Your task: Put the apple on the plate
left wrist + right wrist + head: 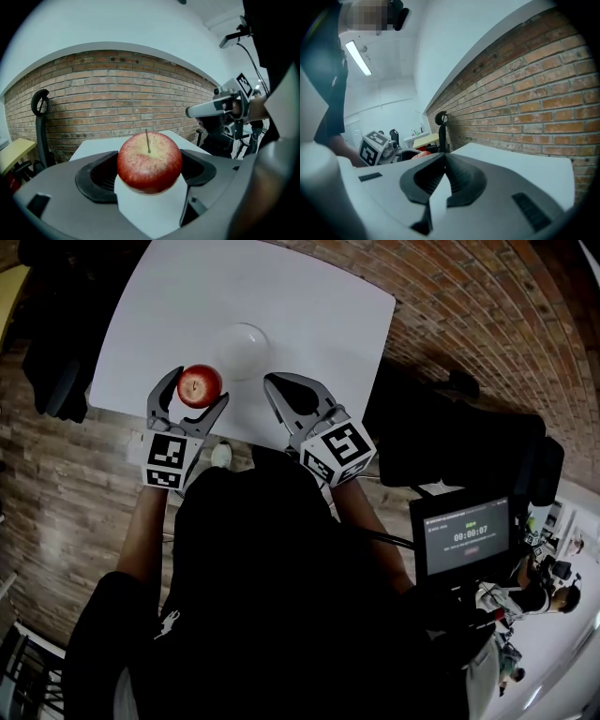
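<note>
My left gripper point(200, 390) is shut on a red apple point(199, 385), which hangs just over the near edge of the white table point(309, 306). In the left gripper view the apple point(149, 161) sits stem-up between the two dark pads. A white plate point(242, 337) lies on the table just beyond the apple and to its right. To the right of the apple, my right gripper point(271, 382) has its jaws closed together, nothing between them, and its tip is near the plate's near rim. The right gripper view shows its fingertips point(444, 158) meeting.
A brick wall point(117, 98) stands behind the table. A lit monitor point(467, 532) and dark chairs point(450, 437) are to the right. More dark furniture point(56, 381) sits off the table's left edge. A black stand point(40, 117) rises at the left.
</note>
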Tool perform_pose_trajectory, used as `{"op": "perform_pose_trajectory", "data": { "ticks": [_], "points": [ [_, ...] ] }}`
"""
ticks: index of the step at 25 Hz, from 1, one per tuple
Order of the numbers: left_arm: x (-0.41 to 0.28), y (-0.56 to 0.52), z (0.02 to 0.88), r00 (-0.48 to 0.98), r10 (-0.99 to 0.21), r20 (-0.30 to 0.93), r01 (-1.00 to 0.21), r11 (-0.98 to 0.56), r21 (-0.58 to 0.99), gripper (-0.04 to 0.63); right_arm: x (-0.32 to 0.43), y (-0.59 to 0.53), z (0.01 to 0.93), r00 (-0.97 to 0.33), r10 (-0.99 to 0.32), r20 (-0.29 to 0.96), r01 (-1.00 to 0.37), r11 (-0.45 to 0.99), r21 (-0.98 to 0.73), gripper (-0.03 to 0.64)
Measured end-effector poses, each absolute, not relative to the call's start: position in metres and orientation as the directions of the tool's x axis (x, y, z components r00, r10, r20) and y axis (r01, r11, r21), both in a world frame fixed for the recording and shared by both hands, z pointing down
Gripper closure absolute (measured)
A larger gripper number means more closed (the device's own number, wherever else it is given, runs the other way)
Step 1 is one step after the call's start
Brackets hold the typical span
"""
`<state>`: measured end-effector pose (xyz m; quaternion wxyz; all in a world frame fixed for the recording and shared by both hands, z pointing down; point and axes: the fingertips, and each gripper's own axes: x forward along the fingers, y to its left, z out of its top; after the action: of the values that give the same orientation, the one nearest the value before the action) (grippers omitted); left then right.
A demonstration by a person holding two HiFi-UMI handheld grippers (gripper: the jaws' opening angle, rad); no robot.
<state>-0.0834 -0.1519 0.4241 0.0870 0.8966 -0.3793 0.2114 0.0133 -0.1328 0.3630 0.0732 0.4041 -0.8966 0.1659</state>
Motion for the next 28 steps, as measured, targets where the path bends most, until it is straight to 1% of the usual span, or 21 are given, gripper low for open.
{"op": "perform_pose_trajectory", "data": {
  "ticks": [7, 12, 28],
  "points": [
    [-0.087, -0.154, 0.435, 0.602, -0.648, 0.467, -0.736, -0.677, 0.008, 0.19, 0.001, -0.144, 0.375, -0.71, -0.64, 0.296, -0.704, 0.665, -0.249, 0.614],
    [-0.063, -0.176, 0.454, 0.583, -0.639, 0.502, -0.746, -0.666, 0.018, 0.19, 0.02, -0.171, 0.393, -0.728, -0.601, 0.329, -0.682, 0.682, -0.264, 0.614],
    [-0.055, -0.192, 0.488, 0.586, -0.628, 0.513, -0.742, -0.67, 0.027, 0.19, 0.007, -0.18, 0.42, -0.743, -0.57, 0.351, -0.664, 0.691, -0.284, 0.614]
  ]
}}
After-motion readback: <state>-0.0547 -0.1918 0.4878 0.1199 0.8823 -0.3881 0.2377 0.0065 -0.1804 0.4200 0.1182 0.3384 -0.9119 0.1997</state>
